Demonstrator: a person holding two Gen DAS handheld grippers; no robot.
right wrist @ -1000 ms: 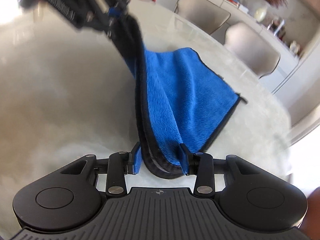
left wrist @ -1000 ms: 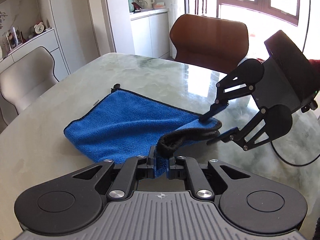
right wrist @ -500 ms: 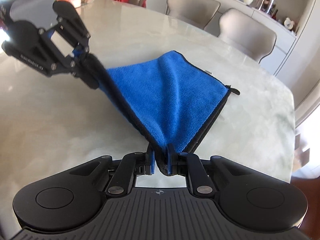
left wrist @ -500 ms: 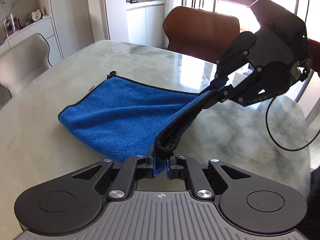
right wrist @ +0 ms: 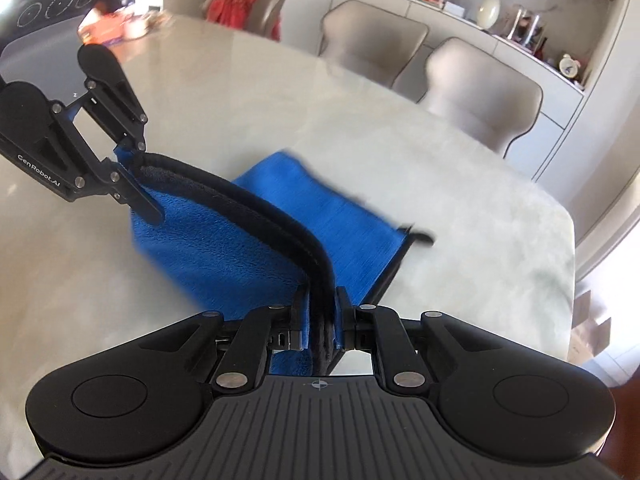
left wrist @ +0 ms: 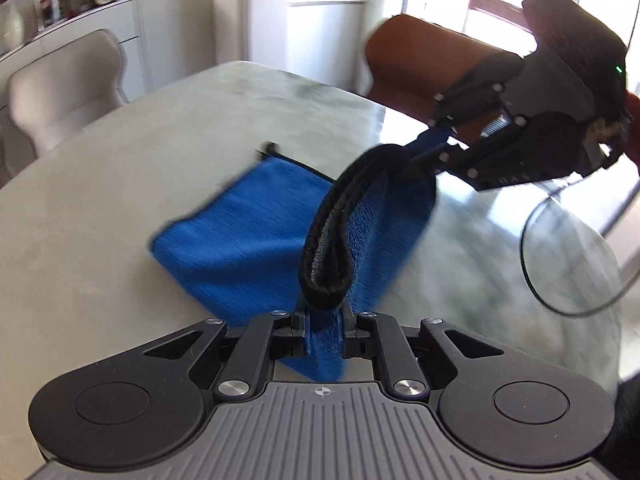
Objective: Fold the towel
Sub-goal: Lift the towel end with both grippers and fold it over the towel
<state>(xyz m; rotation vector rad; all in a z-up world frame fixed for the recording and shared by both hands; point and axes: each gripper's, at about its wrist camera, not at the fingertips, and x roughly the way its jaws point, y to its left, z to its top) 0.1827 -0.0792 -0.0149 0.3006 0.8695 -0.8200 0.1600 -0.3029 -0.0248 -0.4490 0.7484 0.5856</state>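
A blue towel (left wrist: 256, 236) with black trim lies partly on the marble table (left wrist: 100, 208); its near edge is lifted off the surface. My left gripper (left wrist: 324, 320) is shut on one corner of that edge. My right gripper (right wrist: 322, 320) is shut on the other corner and also shows in the left wrist view (left wrist: 432, 152), held high. The left gripper shows in the right wrist view (right wrist: 132, 176). The trimmed edge (right wrist: 256, 208) hangs stretched between them. The far part of the towel (right wrist: 332, 208) still rests on the table, a small loop (right wrist: 420, 236) at its far corner.
A brown chair (left wrist: 416, 64) stands at the table's far side, pale chairs (right wrist: 480, 92) at another side. A black cable (left wrist: 560, 264) loops over the table at the right. Small items (right wrist: 116, 28) sit at the table's far edge.
Both grippers have risen and carried the held edge higher and toward the far side, so more towel hangs off the table. The view is blurred by motion.
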